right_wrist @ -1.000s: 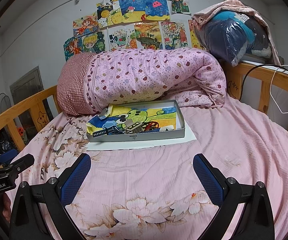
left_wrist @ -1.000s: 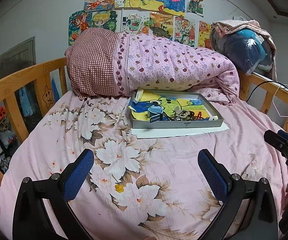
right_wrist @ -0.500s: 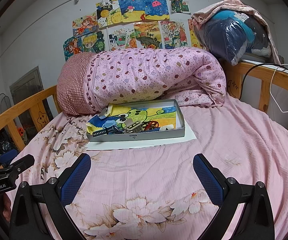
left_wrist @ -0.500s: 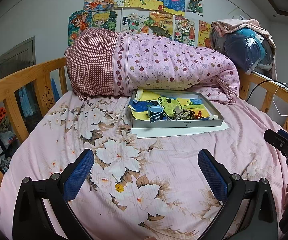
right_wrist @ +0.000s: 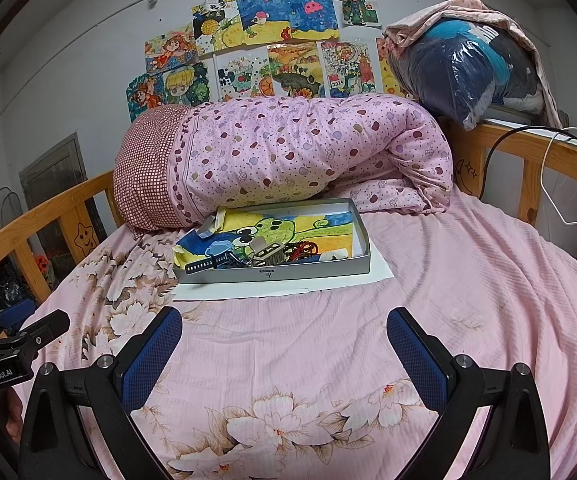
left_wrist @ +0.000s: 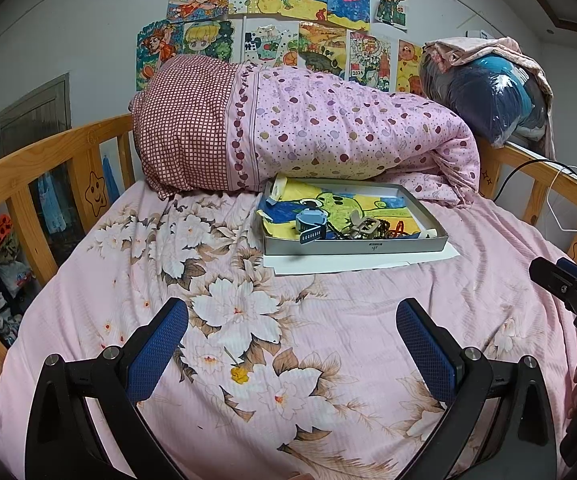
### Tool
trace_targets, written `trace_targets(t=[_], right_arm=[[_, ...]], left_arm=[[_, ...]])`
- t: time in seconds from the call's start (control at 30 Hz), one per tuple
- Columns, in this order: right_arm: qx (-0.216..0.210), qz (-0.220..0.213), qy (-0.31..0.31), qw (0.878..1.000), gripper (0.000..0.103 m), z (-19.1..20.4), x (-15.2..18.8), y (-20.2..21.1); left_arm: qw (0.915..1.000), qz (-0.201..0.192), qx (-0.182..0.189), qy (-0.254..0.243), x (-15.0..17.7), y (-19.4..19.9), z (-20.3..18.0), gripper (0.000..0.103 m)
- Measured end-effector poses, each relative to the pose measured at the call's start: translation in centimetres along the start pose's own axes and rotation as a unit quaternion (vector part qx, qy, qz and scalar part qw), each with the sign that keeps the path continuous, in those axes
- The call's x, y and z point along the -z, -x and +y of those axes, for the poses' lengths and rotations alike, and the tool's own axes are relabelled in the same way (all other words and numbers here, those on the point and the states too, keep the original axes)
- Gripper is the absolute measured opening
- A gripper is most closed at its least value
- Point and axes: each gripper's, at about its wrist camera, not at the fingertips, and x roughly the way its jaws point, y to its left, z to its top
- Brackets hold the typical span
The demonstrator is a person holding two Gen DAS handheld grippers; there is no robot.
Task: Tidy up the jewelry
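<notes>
A shallow grey box (left_wrist: 352,245) (right_wrist: 272,274) lies on a white sheet of paper on the bed, in front of the rolled quilt. It holds a colourful drawing and a tangle of jewelry (left_wrist: 362,229) (right_wrist: 276,254), with a blue watch (left_wrist: 310,222) (right_wrist: 208,264) at its left end. My left gripper (left_wrist: 292,344) hovers open over the floral sheet, well short of the box. My right gripper (right_wrist: 284,346) is open too, nothing between its blue pads, also near the bed's front.
A rolled pink quilt (left_wrist: 308,140) lies just behind the box. Wooden bed rails (left_wrist: 28,168) (right_wrist: 528,160) run along both sides. A bagged bundle (right_wrist: 468,72) sits on the right rail, with cables (right_wrist: 544,168) hanging near it. Drawings cover the wall.
</notes>
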Motion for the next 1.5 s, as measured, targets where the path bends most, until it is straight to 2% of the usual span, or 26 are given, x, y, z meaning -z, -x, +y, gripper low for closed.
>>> trace_targets(t=[1.0, 1.5], right_arm=[[0.000, 0.002, -0.002, 1.000, 0.103, -0.23, -0.23, -0.16], [-0.001, 0.004, -0.003, 1.000, 0.103, -0.07, 0.03, -0.21]], left_arm=[[1.0000, 0.003, -0.001, -0.001, 0.22, -0.02, -0.04, 0.102], [0.9996, 0.025, -0.008, 0.010, 0.70, -0.52, 0.81, 0.102]])
